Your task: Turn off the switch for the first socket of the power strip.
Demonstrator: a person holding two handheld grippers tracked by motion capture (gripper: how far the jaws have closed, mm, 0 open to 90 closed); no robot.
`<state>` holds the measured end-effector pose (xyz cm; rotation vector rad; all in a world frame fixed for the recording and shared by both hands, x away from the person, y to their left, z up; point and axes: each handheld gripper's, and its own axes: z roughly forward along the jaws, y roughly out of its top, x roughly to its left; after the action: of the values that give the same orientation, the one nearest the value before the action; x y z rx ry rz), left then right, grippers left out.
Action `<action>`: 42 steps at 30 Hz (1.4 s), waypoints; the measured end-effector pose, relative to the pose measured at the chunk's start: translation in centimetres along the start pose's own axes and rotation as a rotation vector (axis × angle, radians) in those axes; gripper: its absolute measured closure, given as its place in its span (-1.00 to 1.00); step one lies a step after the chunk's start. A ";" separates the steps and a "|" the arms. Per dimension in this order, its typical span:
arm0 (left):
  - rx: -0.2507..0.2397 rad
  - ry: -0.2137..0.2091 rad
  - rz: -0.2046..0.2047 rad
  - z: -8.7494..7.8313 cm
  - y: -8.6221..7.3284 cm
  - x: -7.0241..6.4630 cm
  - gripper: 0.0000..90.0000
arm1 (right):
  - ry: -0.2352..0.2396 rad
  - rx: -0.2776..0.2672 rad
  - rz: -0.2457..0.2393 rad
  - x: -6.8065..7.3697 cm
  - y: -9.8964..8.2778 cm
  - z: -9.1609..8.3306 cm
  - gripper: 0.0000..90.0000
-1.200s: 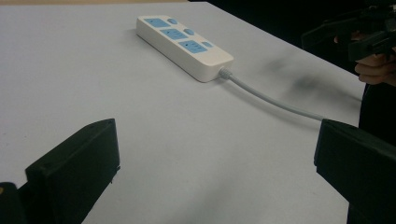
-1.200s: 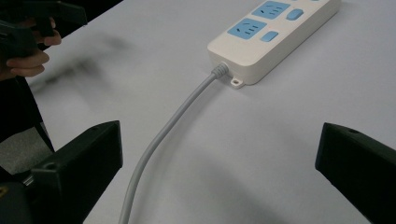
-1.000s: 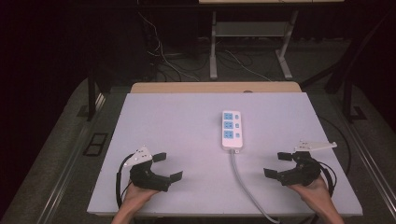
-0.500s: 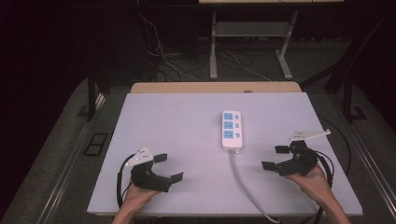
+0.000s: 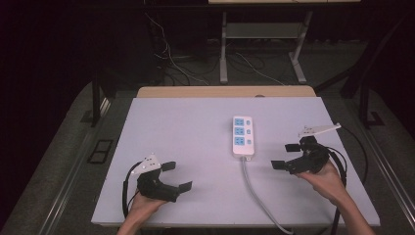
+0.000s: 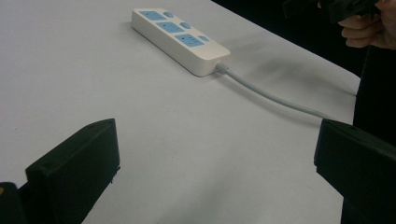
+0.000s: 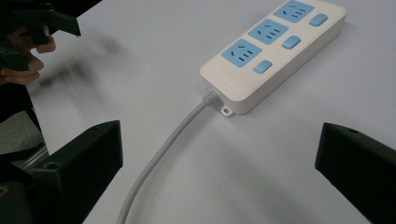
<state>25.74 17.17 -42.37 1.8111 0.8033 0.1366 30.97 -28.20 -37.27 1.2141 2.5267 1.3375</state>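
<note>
Dark room, cables at twelve; white table (image 5: 195,127) bears a strip (image 5: 242,135). Left gripper (image 5: 177,176) at seven, right gripper (image 5: 287,155) at four, both agape, empty.

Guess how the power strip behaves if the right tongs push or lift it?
The power strip lies flat and low on the table, so it probably slides rather than tips. Its smooth plastic shell may slip in the open right tongs. The grey cable curves loosely, so it likely drags and turns the strip.

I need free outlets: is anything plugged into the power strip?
No, all empty. The power strip lies flat on the table, its three blue sockets bare; just its own cord leaves it.
</note>
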 end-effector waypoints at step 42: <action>0.000 -0.004 -0.011 0.0 -0.1 0.3 -1.00 | -0.013 0.055 -0.028 -1.4 6.9 3.0 -0.98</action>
<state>25.90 17.38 -42.57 1.8060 0.8098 0.1256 37.35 -24.81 -34.67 1.1877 2.5782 1.2577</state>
